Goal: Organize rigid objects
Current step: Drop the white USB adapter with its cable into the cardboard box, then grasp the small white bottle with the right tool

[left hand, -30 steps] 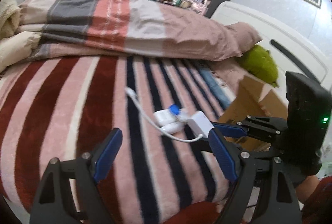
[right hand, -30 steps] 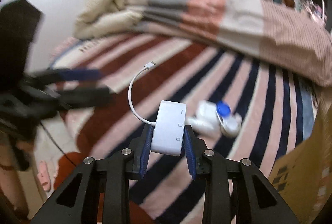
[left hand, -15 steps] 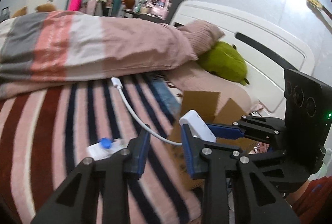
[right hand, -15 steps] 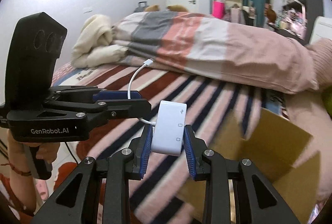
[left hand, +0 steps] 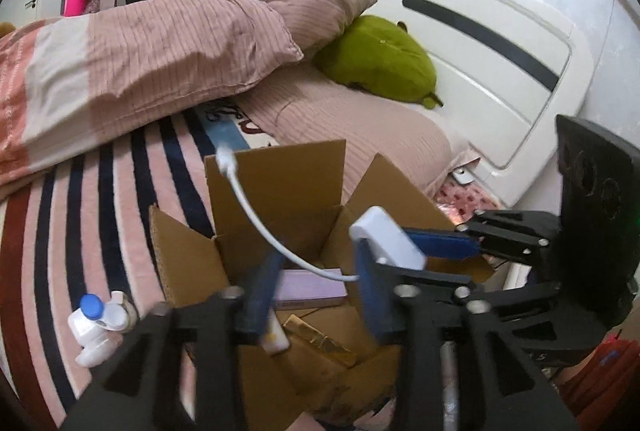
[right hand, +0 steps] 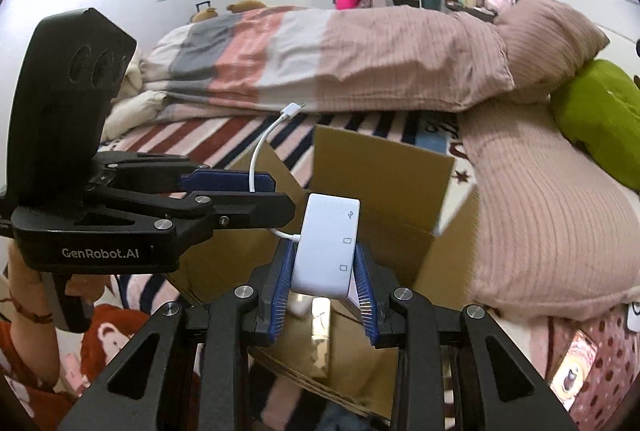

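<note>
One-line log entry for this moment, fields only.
right gripper: shut on white adapter | position: over open cardboard box | left gripper: open, holding nothing | white bottle: on blanket

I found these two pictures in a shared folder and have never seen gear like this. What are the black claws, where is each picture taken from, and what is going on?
No robot here: a person holds a two-finger gripper in each hand, each with a fisheye camera looking along its fingers. One picture comes from the left gripper, the other from the right gripper; each also shows the other tool from the side.

The right gripper is clamped on a white adapter, with its cable arching upward, above an open cardboard box on the striped blanket. The left gripper holds nothing, its fingers slightly apart.

The box already holds a few items. Small white containers, one with a blue cap, lie on the blanket beside it.
</note>
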